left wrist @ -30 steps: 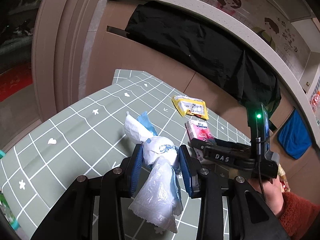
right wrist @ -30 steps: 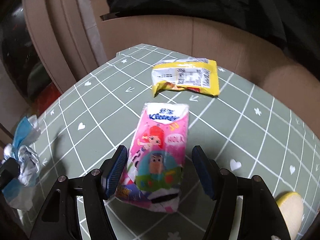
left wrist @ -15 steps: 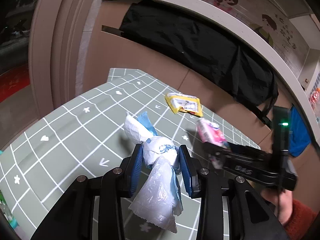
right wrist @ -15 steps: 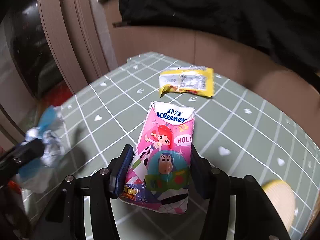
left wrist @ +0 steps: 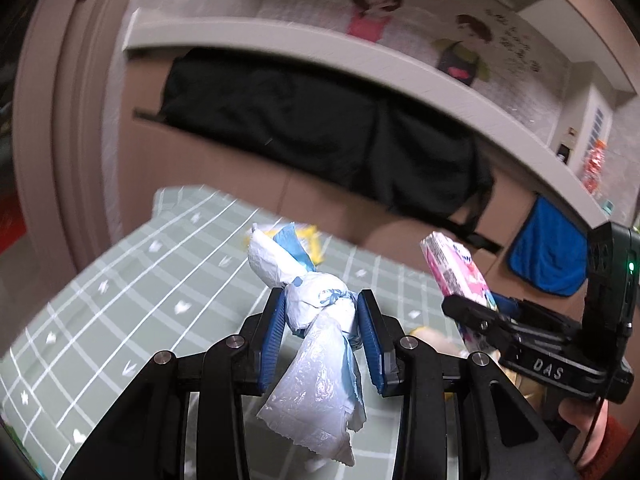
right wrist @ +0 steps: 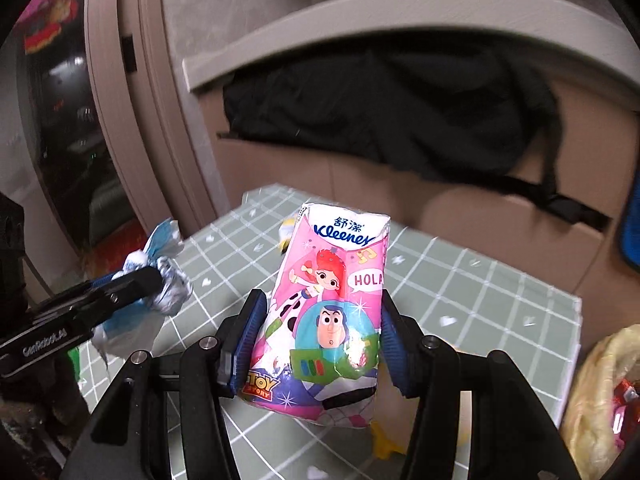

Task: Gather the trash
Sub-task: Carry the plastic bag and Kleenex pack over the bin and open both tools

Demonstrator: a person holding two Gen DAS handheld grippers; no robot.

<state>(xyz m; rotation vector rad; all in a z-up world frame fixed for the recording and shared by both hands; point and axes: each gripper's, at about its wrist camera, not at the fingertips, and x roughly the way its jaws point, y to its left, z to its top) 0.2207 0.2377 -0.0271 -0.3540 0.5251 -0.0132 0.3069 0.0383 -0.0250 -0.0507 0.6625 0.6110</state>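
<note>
My left gripper (left wrist: 322,310) is shut on a crumpled white and blue plastic wrapper (left wrist: 316,332) and holds it well above the green checked table (left wrist: 132,280). The wrapper also shows at the left of the right wrist view (right wrist: 160,280). My right gripper (right wrist: 324,308) is shut on a pink Kleenex tissue pack (right wrist: 332,308) and holds it tilted up above the table (right wrist: 480,292). The pack shows at the right of the left wrist view (left wrist: 456,268). A yellow snack wrapper (left wrist: 310,242) lies on the table, mostly hidden behind the held items.
A brown bench back with a black cloth (left wrist: 320,132) stands behind the table. A blue cloth (left wrist: 548,248) hangs at the right. A yellowish bag (right wrist: 604,400) sits at the table's right edge. A yellow item (right wrist: 384,440) lies under the tissue pack.
Both grippers have risen and tilted upward with their loads. The tissue pack, gripped half a second ago, is lifted clear of the table; the table and yellow wrapper sink lower in view.
</note>
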